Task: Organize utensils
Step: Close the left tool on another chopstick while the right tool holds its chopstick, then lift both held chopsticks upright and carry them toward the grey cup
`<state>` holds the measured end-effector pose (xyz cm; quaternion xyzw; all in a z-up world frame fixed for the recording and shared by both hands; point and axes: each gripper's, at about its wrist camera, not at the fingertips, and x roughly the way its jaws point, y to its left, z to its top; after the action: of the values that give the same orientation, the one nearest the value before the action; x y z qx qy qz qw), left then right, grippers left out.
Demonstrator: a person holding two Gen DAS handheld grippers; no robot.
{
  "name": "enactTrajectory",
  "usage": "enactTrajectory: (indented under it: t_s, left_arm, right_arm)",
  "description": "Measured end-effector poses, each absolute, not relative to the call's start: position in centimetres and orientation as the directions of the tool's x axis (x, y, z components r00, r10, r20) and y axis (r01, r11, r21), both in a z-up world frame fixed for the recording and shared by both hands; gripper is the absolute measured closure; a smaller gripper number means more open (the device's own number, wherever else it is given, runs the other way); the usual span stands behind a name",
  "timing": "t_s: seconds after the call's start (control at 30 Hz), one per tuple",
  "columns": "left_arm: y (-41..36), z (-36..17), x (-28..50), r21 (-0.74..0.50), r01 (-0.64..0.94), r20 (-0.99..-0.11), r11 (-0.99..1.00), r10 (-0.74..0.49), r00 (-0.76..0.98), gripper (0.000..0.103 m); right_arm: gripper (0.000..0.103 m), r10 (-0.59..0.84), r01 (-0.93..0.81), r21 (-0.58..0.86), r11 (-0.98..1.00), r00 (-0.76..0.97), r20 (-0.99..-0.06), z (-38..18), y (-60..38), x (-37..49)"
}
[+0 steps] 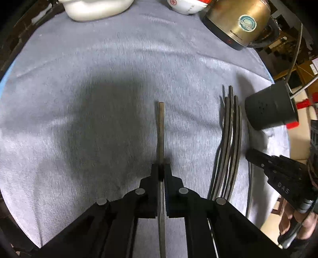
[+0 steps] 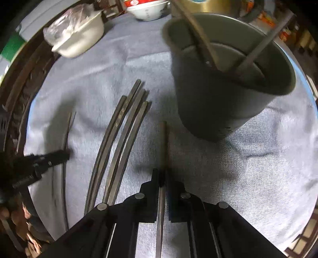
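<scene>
In the left wrist view my left gripper (image 1: 161,168) is shut on a single dark chopstick (image 1: 161,129) that points away over the grey cloth. To its right lies a bundle of several loose chopsticks (image 1: 228,148), then the dark holder cup (image 1: 270,109). My right gripper (image 1: 250,155) shows at the right edge. In the right wrist view my right gripper (image 2: 162,172) is shut on another chopstick (image 2: 163,142), just in front of the holder cup (image 2: 228,89), which has two chopsticks (image 2: 198,39) leaning in it. The loose bundle (image 2: 123,139) lies to the left, with my left gripper (image 2: 66,154) beyond it.
A grey-blue cloth (image 1: 99,79) covers the table. At the far edge stand a brass-coloured kettle (image 1: 238,19), a white lidded container (image 1: 93,10) and a white bowl (image 1: 186,6). A person's hand (image 1: 306,224) holds the right gripper at the table's right edge.
</scene>
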<state>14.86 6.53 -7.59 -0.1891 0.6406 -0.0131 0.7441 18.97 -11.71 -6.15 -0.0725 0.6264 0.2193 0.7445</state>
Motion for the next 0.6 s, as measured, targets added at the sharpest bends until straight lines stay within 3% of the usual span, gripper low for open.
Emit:
enactTrajectory:
  t_s: [0.17, 0.37, 0.6]
  left_arm:
    - [7.9, -8.2, 15.0, -0.349, -0.282, -0.936, 0.894, -0.321, 0.144, 0.098]
    - [7.8, -7.9, 16.0, -0.324, -0.257, -0.945, 0.910, -0.297, 0.137, 0.098]
    - [9.3, -5.0, 11.6, -0.384, -0.250, -0.893, 0.889, -0.290, 0.344, 0.098]
  right_arm:
    - [0.094, 0.223, -0.414, 0.169, 0.895, 0.086, -0.971, -6.1, -10.9, 18.9]
    - [0.096, 0.199, -0.429, 0.142, 0.892, 0.090, -0.976, -5.9, -9.7, 20.3]
    - [0.097, 0.361, -0.375, 0.264, 0.889, 0.219, -0.906, -2.8, -13.1, 16.2]
